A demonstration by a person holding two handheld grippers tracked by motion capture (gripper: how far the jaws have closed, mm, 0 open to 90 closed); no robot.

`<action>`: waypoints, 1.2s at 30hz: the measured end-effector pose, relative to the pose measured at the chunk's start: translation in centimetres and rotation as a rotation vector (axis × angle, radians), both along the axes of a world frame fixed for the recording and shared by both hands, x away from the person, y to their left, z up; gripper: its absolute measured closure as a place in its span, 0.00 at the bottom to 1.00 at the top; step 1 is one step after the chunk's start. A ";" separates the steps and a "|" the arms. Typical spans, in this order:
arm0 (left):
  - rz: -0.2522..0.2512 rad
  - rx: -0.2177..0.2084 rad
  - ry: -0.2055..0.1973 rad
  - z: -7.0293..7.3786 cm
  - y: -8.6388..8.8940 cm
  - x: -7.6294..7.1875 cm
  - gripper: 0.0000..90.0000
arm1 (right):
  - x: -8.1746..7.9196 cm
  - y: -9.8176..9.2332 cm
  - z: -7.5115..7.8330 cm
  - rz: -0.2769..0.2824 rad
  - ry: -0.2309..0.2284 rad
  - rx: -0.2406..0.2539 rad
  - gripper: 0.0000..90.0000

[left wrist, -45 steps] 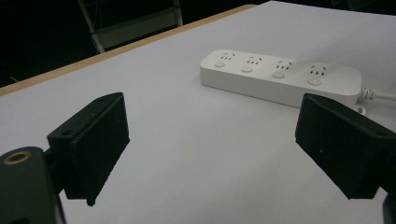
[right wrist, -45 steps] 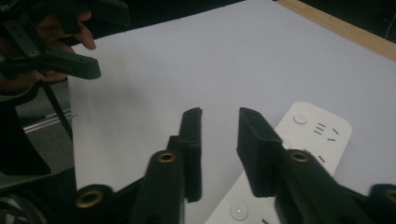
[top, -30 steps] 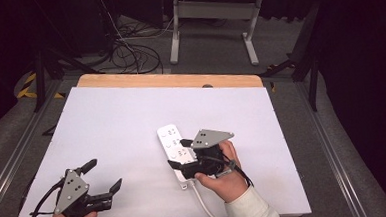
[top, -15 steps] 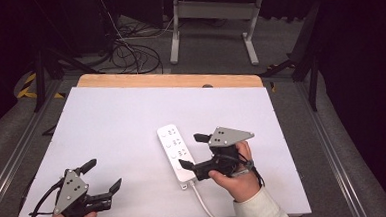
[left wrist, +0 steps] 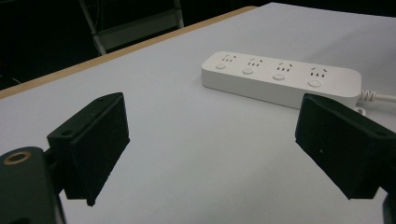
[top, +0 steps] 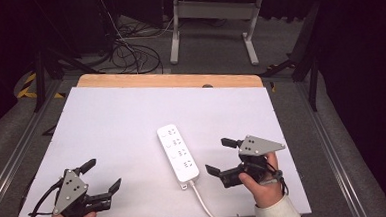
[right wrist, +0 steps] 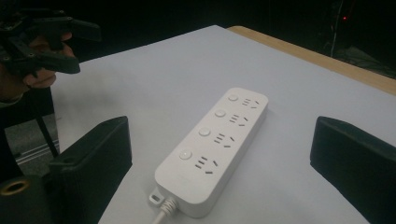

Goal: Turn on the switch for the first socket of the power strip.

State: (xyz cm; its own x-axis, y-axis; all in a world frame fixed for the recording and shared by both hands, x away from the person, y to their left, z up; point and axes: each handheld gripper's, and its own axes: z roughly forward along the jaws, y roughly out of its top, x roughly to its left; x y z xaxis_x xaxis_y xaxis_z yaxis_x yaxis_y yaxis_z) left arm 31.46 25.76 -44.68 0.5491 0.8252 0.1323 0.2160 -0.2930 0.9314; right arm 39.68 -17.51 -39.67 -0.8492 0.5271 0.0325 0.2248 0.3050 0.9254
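A white power strip (top: 178, 153) with several sockets and round buttons lies flat near the middle of the white table (top: 131, 121); its white cord (top: 206, 208) runs off the near edge. My right gripper (top: 221, 157) is open just right of the strip, jaws wide apart and holding nothing. The right gripper view has the power strip (right wrist: 215, 147) lying between and beyond the jaws. My left gripper (top: 103, 177) is open at the near left corner, well away from the strip. The power strip (left wrist: 280, 78) lies ahead and to the right in the left gripper view.
A wooden edge (top: 169, 81) borders the table's far side. Beyond it on the floor are cables (top: 128, 52) and a white desk frame (top: 211, 17). Metal rails (top: 333, 146) run along both sides of the table. The left hand and its gripper (right wrist: 37, 37) appear far off in the right gripper view.
My right gripper has moved right, off the power strip, and now stands beside it with open jaws. The strip stays where it was. The left gripper has hardly moved.
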 end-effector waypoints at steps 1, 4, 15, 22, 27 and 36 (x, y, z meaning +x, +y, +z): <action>0.000 -0.001 0.000 0.0 0.0 0.0 0.11 | -0.1 -0.4 -0.2 -0.006 -0.004 0.003 0.07; 0.001 -0.001 0.000 0.0 0.1 0.0 0.11 | -0.3 -1.7 -1.0 -0.018 -0.009 0.014 0.07; -0.003 0.004 0.007 0.3 0.2 -0.1 0.12 | -1.3 -5.6 -4.2 -0.092 -0.025 0.046 0.07; 0.004 0.015 -0.003 0.3 0.3 -0.1 0.11 | -1.8 -7.3 -6.4 -0.122 0.001 0.020 0.06; 0.002 0.012 -0.002 0.3 0.5 -0.1 0.11 | -1.6 -8.5 -8.0 -0.143 0.035 0.002 0.06; 0.002 -0.039 0.040 0.0 0.8 0.4 0.11 | -1.7 -8.3 -8.3 -0.132 0.014 -0.026 0.06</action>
